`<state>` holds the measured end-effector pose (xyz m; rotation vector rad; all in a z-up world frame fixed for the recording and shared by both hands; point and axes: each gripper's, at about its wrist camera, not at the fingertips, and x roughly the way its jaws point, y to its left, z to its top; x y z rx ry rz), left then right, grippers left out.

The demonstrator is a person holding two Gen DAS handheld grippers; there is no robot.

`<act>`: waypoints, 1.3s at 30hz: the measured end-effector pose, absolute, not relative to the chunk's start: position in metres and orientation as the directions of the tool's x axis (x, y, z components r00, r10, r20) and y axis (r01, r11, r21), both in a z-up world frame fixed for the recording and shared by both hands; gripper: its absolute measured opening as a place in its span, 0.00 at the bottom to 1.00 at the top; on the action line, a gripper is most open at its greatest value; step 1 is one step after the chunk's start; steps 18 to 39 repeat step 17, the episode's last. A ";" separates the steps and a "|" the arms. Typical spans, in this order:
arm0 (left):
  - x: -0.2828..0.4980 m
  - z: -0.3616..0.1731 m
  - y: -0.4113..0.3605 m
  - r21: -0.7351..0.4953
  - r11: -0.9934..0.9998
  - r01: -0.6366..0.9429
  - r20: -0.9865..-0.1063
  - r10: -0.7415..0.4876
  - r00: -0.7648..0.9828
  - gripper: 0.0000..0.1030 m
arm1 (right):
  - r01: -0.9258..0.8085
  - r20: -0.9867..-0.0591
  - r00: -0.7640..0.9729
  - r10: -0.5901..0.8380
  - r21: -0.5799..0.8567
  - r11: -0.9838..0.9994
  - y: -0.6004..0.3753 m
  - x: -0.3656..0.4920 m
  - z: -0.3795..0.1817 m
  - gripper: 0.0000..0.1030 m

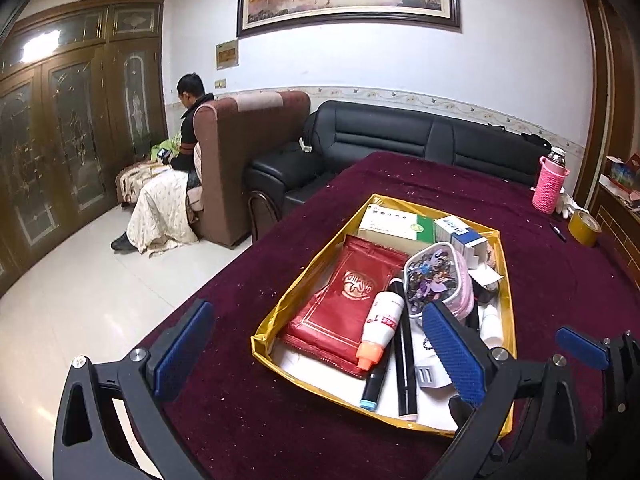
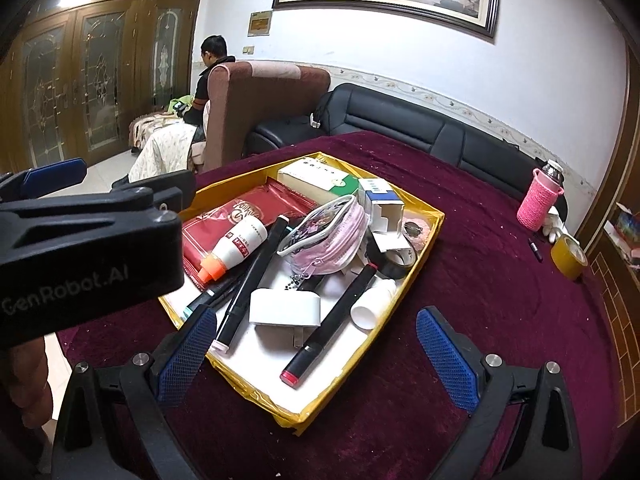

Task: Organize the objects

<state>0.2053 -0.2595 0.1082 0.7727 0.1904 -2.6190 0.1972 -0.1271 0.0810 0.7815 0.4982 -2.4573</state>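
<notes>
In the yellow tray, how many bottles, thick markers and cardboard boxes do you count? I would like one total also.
Bottles: 2
Thick markers: 3
Cardboard boxes: 2
Total: 7

Plush maroon tablecloth, glossy yellow tray, pink knitted bottle sleeve

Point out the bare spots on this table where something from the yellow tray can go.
Bare maroon cloth lies between the yellow tray and the pink-sleeved bottle. More lies beyond the tray's far rim toward the black sofa. The tray itself is crowded. The corner by the tape roll is cluttered.
</notes>
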 end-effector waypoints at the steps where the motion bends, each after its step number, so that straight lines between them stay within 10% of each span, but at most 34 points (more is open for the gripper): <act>1: 0.205 0.107 -0.262 -0.021 -0.907 0.420 -0.549 -0.341 -0.763 1.00 | 0.567 -0.615 -0.704 -0.354 -0.187 -0.802 -0.128 0.197 0.081 0.99; 39: 0.202 0.104 -0.268 -0.018 -0.900 0.436 -0.578 -0.346 -0.739 1.00 | 0.556 -0.644 -0.690 -0.331 -0.180 -0.811 -0.132 0.188 0.076 0.99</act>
